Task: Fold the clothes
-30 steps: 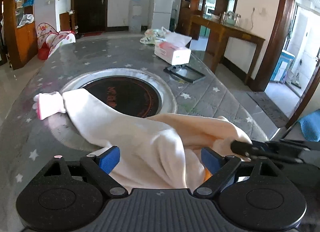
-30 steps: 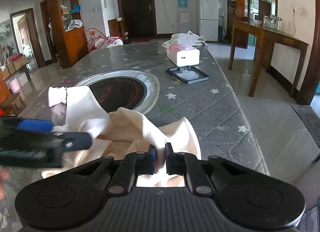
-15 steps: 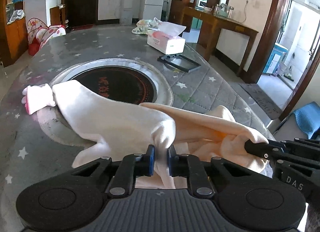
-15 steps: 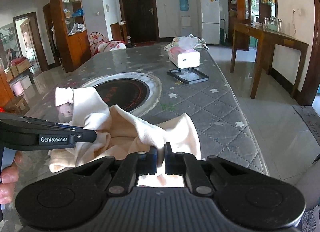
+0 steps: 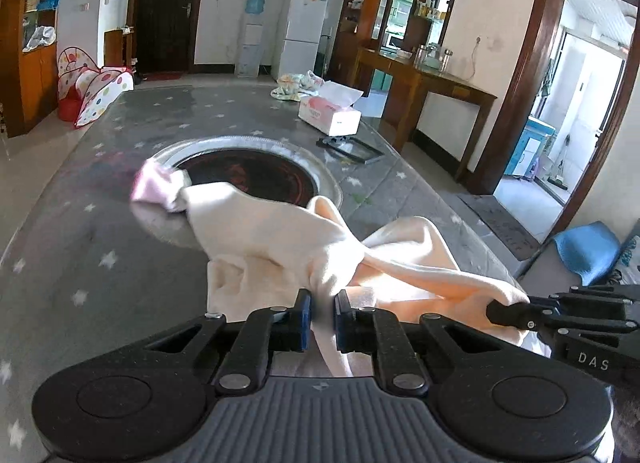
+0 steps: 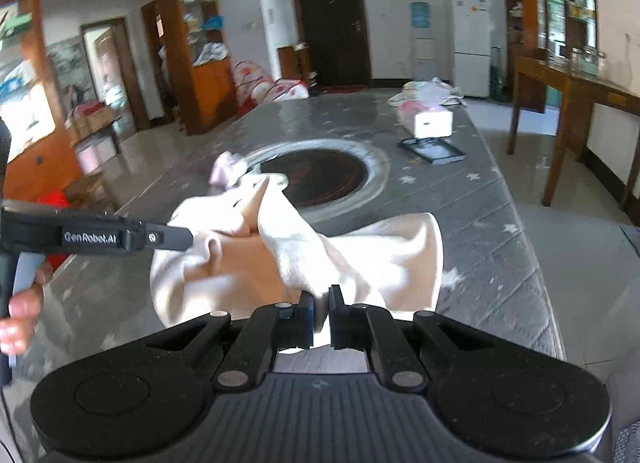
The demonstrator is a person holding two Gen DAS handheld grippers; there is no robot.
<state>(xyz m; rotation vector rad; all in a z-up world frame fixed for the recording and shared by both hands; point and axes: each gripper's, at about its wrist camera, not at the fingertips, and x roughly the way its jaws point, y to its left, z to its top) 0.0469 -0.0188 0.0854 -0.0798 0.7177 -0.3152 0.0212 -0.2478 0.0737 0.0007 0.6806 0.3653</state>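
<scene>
Grey quilted worktop (image 5: pixel 100 223) with white stars, round dark inset (image 5: pixel 248 175) at its centre; tiled living room behind. Cream fleece garment (image 5: pixel 280 239) with a pink cuff (image 5: pixel 154 187) lies bunched on the near half of the worktop, cuff at 10 o'clock from the bulk, touching the inset's rim. Left tool (image 5: pixel 320 313) clamped on a cream fold. Right tool (image 6: pixel 320 309) clamped on another fold; in the left view it enters at 3 o'clock. White-and-pink tissue box (image 5: pixel 330 115) and black-framed tray (image 5: pixel 352 147) at 1 o'clock, well apart from the garment.
</scene>
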